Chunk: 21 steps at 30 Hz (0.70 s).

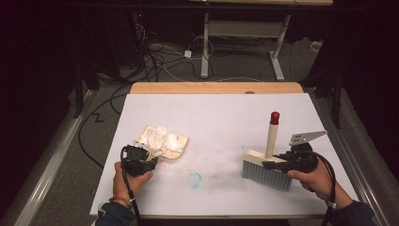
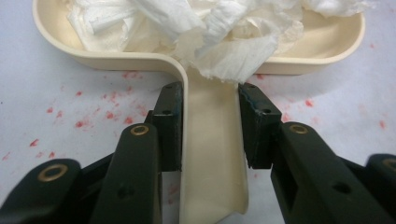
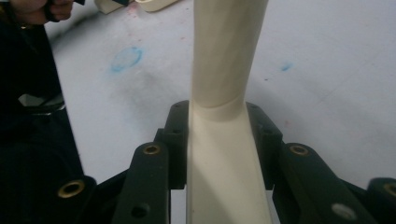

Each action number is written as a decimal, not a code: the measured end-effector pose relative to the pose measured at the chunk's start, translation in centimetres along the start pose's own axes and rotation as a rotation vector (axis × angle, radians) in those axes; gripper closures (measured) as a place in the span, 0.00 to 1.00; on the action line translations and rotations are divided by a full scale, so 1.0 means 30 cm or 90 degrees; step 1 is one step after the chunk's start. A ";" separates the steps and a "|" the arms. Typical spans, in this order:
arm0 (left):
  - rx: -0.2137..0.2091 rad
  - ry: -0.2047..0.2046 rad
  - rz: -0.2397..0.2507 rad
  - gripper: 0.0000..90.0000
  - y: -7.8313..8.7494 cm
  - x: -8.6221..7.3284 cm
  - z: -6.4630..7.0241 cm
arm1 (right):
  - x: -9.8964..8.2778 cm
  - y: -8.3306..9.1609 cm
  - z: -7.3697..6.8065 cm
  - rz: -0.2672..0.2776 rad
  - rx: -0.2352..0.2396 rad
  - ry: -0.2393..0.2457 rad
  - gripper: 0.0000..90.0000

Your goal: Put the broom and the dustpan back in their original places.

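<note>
Left gripper [image 2: 209, 126]: I have its jaws clamped on the handle of the cream dustpan [image 2: 210, 163] — one pad on each side wall of the handle, both pressing.
Dustpan: in the high view it [image 1: 181, 141] lies on the left half of the white table [image 1: 226, 113], pan end away from me, handle toward my left hand [image 1: 128, 181].
Crumpled paper [image 2: 219, 32]: white tissue heaped in the pan, one fold spilling over the lip onto the top of the handle.
Red specks [image 2: 93, 119]: scattered on the table surface around the pan's near edge.
Right gripper [image 3: 218, 140]: I have it clamped on the cream back of the brush [image 3: 224, 93], just where the round handle joins the block.
Brush: in the high view it [image 1: 270, 162] stands on its grey bristles at the right of the table, handle upright with a red cap [image 1: 275, 117] on top — well apart from the dustpan.
Blue smudge [image 1: 194, 179]: on the table between the dustpan and the brush, nearer my edge.
Right hand [image 1: 313, 179]: wrapped round the gripper body, just beside the brush's right end.
</note>
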<state>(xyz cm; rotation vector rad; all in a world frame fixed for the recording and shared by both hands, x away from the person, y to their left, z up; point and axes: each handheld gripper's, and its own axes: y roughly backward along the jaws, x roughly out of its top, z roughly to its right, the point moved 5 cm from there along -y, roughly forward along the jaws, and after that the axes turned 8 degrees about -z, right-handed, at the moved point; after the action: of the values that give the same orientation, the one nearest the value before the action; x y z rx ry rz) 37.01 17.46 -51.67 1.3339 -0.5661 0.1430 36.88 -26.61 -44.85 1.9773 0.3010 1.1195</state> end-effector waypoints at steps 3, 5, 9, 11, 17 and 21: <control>0.015 0.012 0.006 0.69 -0.009 0.014 0.007 | 0.013 -0.011 0.032 -0.001 -0.010 -0.011 0.74; 0.024 0.019 0.007 0.68 -0.015 0.021 0.017 | 0.021 -0.019 0.048 -0.001 -0.009 -0.016 0.73; 0.024 0.035 0.012 0.65 -0.020 0.029 0.024 | 0.036 -0.036 0.070 -0.007 -0.014 -0.028 0.71; 0.018 0.046 0.017 0.64 -0.020 0.029 0.026 | 0.041 -0.044 0.080 -0.014 -0.020 -0.032 0.70; -0.021 0.054 0.017 0.56 -0.015 0.022 0.062 | 0.049 -0.047 0.108 -0.014 -0.029 -0.051 0.67; -0.026 0.033 0.011 0.50 -0.005 0.018 0.091 | 0.047 -0.039 0.139 -0.008 -0.046 -0.059 0.64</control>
<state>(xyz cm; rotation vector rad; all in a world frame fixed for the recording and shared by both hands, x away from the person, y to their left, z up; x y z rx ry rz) 36.70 14.73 -51.22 1.2820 -0.5339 0.1786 41.23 -27.34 -45.97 1.9538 0.2196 1.0135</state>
